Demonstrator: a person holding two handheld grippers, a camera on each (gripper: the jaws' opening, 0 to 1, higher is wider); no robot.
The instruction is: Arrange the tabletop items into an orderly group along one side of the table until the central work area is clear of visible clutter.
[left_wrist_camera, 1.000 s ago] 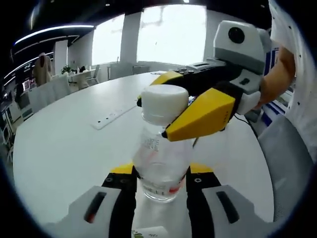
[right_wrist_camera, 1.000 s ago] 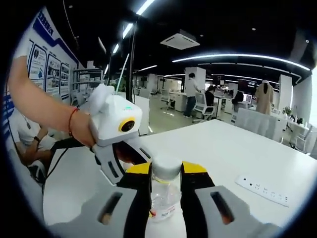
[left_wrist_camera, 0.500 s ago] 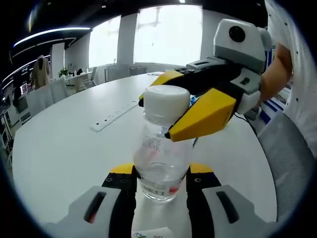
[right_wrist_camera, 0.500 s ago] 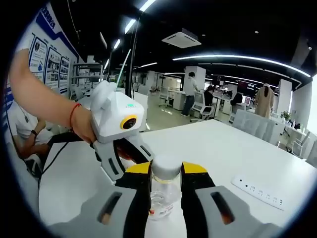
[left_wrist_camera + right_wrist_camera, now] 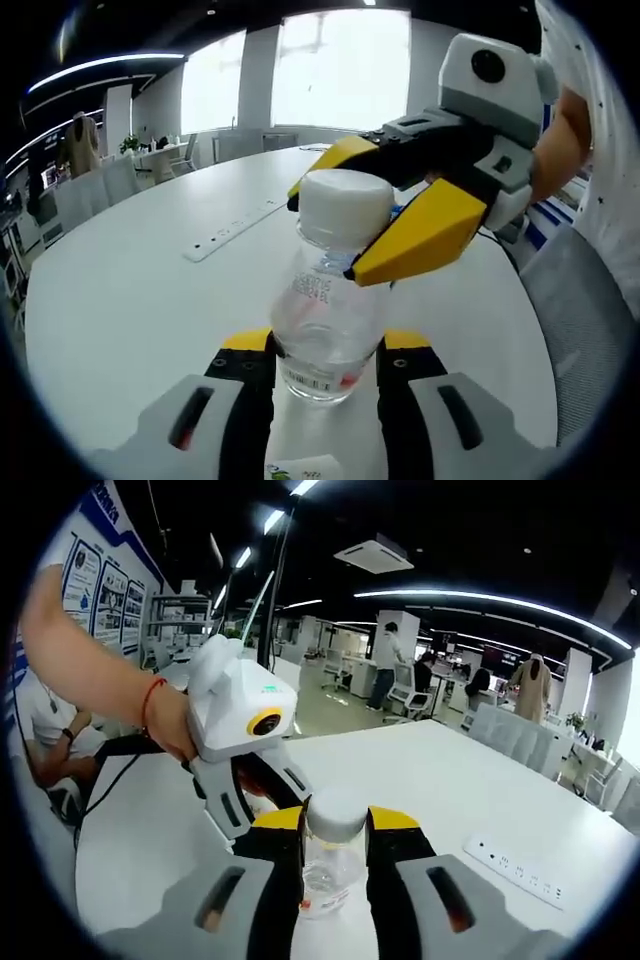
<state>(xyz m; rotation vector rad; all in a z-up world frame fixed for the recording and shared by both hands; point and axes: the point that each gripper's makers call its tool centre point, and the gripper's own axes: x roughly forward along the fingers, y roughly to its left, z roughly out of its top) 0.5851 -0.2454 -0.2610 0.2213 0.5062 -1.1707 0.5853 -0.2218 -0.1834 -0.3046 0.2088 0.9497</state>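
Holding the clear plastic water bottle with a white screw cap (image 5: 328, 300) by its lower body, the left gripper (image 5: 325, 375) has both jaws pressed against it, keeping it upright above the round white table (image 5: 130, 290). The right gripper (image 5: 335, 845) is clamped on the white cap (image 5: 337, 813). A white power strip (image 5: 235, 228) lies farther back on the table.

Both hand-held grippers, left (image 5: 325, 365) and right (image 5: 335, 830), seemingly clamped, meet.
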